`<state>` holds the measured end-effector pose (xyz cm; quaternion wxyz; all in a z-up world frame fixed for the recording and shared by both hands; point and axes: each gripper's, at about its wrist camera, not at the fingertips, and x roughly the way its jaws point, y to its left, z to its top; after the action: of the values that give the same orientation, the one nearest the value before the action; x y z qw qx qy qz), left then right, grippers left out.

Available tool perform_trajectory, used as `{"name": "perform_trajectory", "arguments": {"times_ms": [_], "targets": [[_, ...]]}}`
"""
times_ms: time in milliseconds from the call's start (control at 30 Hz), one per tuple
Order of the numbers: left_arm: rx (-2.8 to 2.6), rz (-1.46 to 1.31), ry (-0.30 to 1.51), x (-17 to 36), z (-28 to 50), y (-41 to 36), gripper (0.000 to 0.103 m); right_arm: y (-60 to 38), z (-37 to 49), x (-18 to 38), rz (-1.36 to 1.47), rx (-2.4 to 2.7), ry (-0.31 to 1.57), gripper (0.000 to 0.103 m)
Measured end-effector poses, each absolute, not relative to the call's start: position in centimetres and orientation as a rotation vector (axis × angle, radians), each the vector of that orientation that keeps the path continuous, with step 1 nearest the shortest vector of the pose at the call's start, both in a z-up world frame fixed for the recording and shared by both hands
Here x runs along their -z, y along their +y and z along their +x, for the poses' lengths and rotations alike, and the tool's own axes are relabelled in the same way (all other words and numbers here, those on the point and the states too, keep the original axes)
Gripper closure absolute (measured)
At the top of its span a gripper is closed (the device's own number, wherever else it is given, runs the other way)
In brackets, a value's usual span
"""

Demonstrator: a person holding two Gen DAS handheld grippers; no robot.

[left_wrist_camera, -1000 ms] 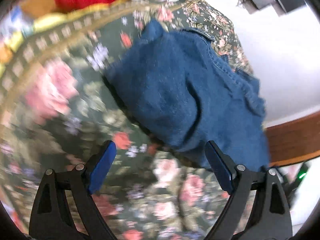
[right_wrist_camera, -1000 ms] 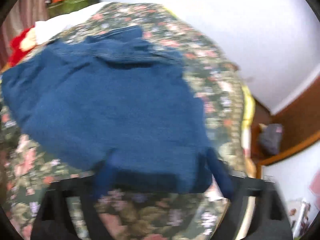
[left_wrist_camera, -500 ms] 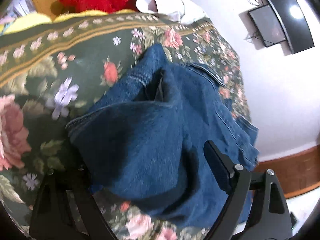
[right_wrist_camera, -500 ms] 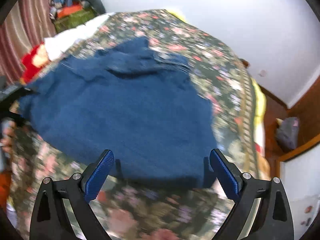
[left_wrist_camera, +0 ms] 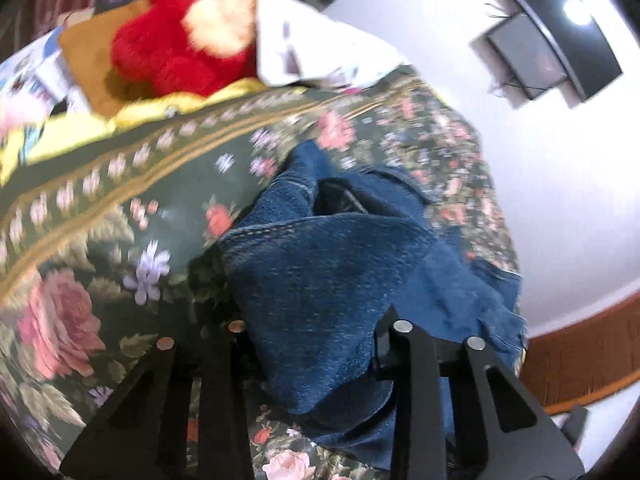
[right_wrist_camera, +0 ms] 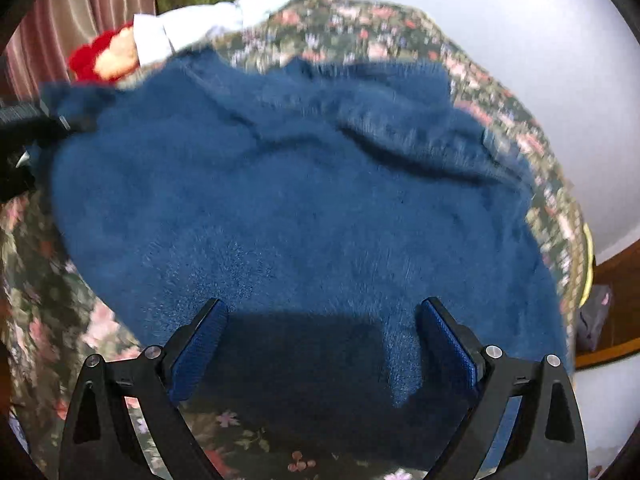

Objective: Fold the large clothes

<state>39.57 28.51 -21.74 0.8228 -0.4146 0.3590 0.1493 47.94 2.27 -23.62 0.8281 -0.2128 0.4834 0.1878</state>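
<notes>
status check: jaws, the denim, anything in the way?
Left gripper shut on denim garment, edge lifted off floral bedspread. Right gripper open, jaws over near hem. Red plush toy at far edge, clear of the fold.

A bed with a dark green floral bedspread (left_wrist_camera: 100, 216) is filling most of both views. At 11 o'clock in the left wrist view a red plush toy (left_wrist_camera: 180, 40) is lying beside a white pillow (left_wrist_camera: 316, 52), and a yellow sheet (left_wrist_camera: 80, 132) is showing under the border. A white wall (left_wrist_camera: 560, 200) is rising at 2 o'clock, carrying a dark wall-mounted device (left_wrist_camera: 560, 52) that is reflecting a light. A brown wooden frame (left_wrist_camera: 580, 364) is running at 4 o'clock. In the right wrist view a striped pink curtain (right_wrist_camera: 80, 12) is hanging at 11 o'clock.
</notes>
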Motion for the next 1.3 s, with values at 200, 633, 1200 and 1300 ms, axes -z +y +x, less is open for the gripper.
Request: {"name": "perform_trajectory", "arguments": {"times_ms": [200,633,1200,1300], "targets": [[-0.300,-0.857,0.673,18.3,39.1,28.4,0.075,2.1,47.3,23.5,-0.445,-0.430,1.025,0.000],[-0.211,-0.541,0.560,9.0,40.5,20.7,0.077,-2.2,44.0,19.0,-0.356,-0.433,0.964,0.001],[0.139,-0.151,0.654,6.8,47.3,-5.0,0.079,-24.9,41.4,11.4,-0.006,-0.117,0.831,0.000],[0.208,-0.092,0.763,10.5,47.1,-9.1,0.079,-26.4,40.5,11.6,-0.009,-0.104,0.836,0.000]]}}
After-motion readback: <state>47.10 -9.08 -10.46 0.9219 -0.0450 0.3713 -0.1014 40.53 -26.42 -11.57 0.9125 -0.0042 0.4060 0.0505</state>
